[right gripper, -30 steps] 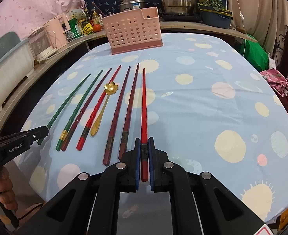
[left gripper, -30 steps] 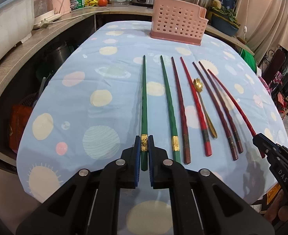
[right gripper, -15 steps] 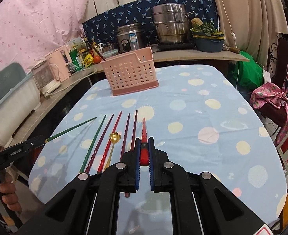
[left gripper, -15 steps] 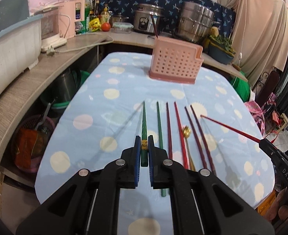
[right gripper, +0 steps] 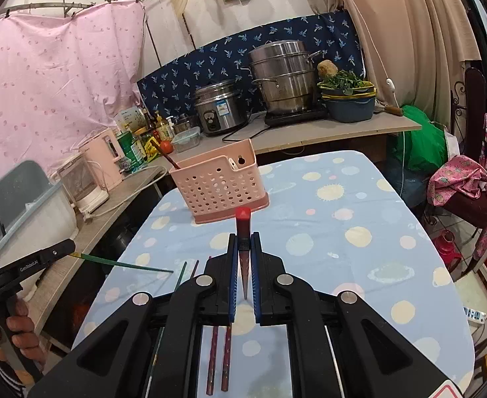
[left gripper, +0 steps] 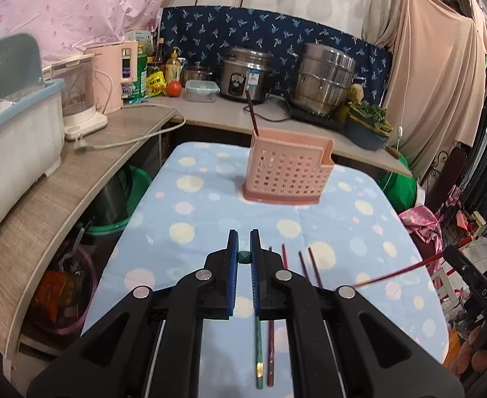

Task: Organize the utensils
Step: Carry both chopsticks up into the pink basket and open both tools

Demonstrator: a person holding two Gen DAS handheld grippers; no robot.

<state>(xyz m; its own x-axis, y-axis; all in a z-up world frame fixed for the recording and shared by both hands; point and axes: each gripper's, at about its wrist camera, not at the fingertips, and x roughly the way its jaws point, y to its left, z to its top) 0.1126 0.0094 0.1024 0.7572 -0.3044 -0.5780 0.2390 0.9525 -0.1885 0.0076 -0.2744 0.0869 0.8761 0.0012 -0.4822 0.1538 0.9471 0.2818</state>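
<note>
While the left gripper is raised above the bench, its jaws are closed on a green chopstick, of which only the thick end shows between the blue pads in the left wrist view. In the right wrist view this same chopstick points out sideways from the left gripper, with its thin tip in the air over the blue spotted cloth. A hand holds that gripper from below.

Under the left jaws, a second green chopstick and a dark red chopstick lie side by side on the cloth. Just to the right of the jaws, the tips of more dark red chopsticks lie flat; how many there are I cannot count, because the gripper body hides most of them.

Straight ahead of both pairs of jaws, at the far end of the bench, stands the pink basket, upright, with one dark chopstick already leaning inside at its left end.

The right gripper has its jaws closed on a red chopstick, whose thick end comes toward the camera and whose tip hangs down between the pads. From the left wrist view, this red chopstick is held clear of the cloth, far to the right of the left jaws.
</note>
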